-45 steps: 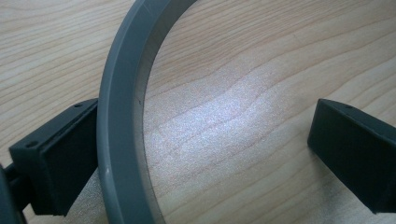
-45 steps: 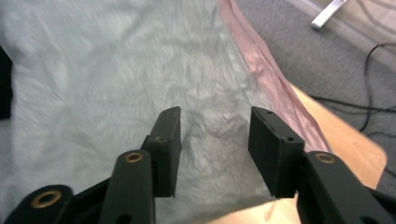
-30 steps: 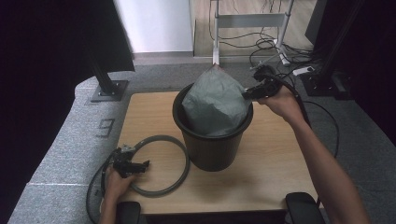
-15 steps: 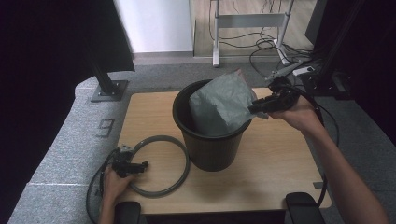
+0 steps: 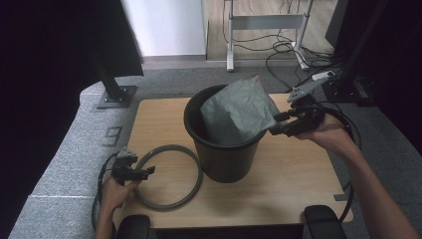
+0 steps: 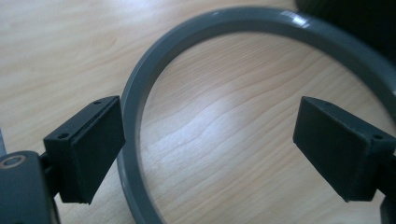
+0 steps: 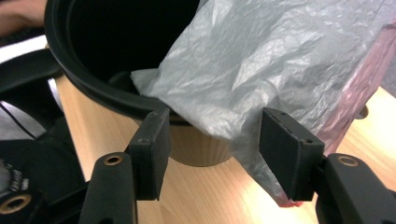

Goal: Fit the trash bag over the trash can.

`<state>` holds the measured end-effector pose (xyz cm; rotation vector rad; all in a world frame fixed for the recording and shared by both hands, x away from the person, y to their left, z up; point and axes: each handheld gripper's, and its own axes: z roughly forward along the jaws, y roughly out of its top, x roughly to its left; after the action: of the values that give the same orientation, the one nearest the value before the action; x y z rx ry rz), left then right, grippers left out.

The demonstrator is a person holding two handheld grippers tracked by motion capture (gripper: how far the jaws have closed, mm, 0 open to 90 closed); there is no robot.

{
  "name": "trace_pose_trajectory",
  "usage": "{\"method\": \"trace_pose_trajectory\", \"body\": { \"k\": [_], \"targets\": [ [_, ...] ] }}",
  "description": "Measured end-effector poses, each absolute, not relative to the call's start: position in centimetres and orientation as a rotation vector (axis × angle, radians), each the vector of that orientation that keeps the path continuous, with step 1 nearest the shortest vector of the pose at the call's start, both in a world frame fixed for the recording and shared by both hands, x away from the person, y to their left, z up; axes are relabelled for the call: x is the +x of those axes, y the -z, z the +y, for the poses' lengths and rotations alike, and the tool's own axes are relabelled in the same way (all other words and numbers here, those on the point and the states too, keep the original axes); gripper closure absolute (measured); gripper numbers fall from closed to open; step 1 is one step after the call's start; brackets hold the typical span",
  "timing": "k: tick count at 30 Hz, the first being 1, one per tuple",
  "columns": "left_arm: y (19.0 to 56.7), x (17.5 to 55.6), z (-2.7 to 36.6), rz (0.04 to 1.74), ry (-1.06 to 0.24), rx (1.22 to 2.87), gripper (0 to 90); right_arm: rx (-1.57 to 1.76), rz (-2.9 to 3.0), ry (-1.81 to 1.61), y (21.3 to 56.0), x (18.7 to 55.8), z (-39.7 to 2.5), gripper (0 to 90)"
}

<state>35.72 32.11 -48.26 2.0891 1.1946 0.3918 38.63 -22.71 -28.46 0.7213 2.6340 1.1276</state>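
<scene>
**A:** so where's the bag at? The grey plastic bag (image 5: 238,113) sits half in the black bin (image 5: 221,158), just ahead of the right gripper (image 5: 276,127). Its long axis is tilted, bottom end down inside the bin, top corner poking up and away past the rim. One side drapes over the rim toward the gripper.

**B:** and the right gripper itself? In the right gripper view its jaws are spread apart, one on each side of the bag's hanging edge (image 7: 243,140), neither pad clearly pressing it. So not clamped on anything. The bag is thin, crinkly and a bit see-through, with a pinkish tint along the edge by the far jaw.

**A:** room to move? Bare wooden table (image 5: 298,174) below and behind the right gripper, and the table's edge is near the hand. The bin rim is right in front of the jaws.

**B:** left side? The left gripper (image 5: 144,172) is low near the table's front corner, jaws wide open, one pad just outside the grey ring (image 6: 140,93) lying flat on the wood, the other over the ring's inside. The ring's far side is near the bin's base.
</scene>
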Motion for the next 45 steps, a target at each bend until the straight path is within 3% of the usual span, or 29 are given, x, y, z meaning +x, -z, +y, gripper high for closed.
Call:
{"method": "trace_pose_trajectory", "body": {
  "k": [2,3,4,7,8,12,16,27,32,35,44,45],
  "targets": [
    [47.8,35.7,31.9,1.186,-0.394,2.093,8.7,0.706,2.625,-1.106,28.6,38.5,-22.7,48.6],
    [47.1,35.6,31.4,1.162,-0.386,2.1,8.7,0.693,2.608,-1.071,29.0,38.4,-22.6,60.6],
    [47.1,35.6,31.4,1.162,-0.386,2.1,8.7,0.693,2.608,-1.071,29.0,38.4,-22.6,60.6],
    [46.2,35.5,30.7,1.113,-0.331,2.111,7.6,0.664,2.573,-1.038,29.6,38.1,-22.6,74.9],
    [45.6,35.5,30.2,1.058,-0.278,2.127,3.1,0.653,2.573,-1.027,30.0,37.9,-22.6,80.9],
    [44.5,35.3,29.5,0.997,-0.242,2.128,4.2,0.651,2.592,-1.043,30.5,37.6,-22.7,82.7],
    [42.3,34.7,28.2,0.932,-0.244,2.154,11.9,0.642,2.626,-1.104,30.8,36.7,-22.7,82.7],
    [33.2,33.0,25.8,0.737,-0.251,2.186,13.5,0.594,2.665,-1.288,30.9,33.4,-20.5,79.8],
    [31.7,33.1,25.2,0.704,-0.256,2.174,13.5,0.533,2.697,-1.346,31.0,32.7,-18.7,78.0],
    [31.5,33.4,24.7,0.686,-0.23,2.167,13.6,0.478,2.728,-1.358,30.9,32.2,-17.2,67.6],
    [31.3,33.7,23.9,0.663,-0.212,2.185,13.7,0.509,2.612,-1.353,28.0,32.3,-19.5,53.0],
    [31.2,33.7,23.8,0.66,-0.209,2.18,13.7,0.502,2.593,-1.332,27.9,33.0,-19.7,46.0]
  ]
}}
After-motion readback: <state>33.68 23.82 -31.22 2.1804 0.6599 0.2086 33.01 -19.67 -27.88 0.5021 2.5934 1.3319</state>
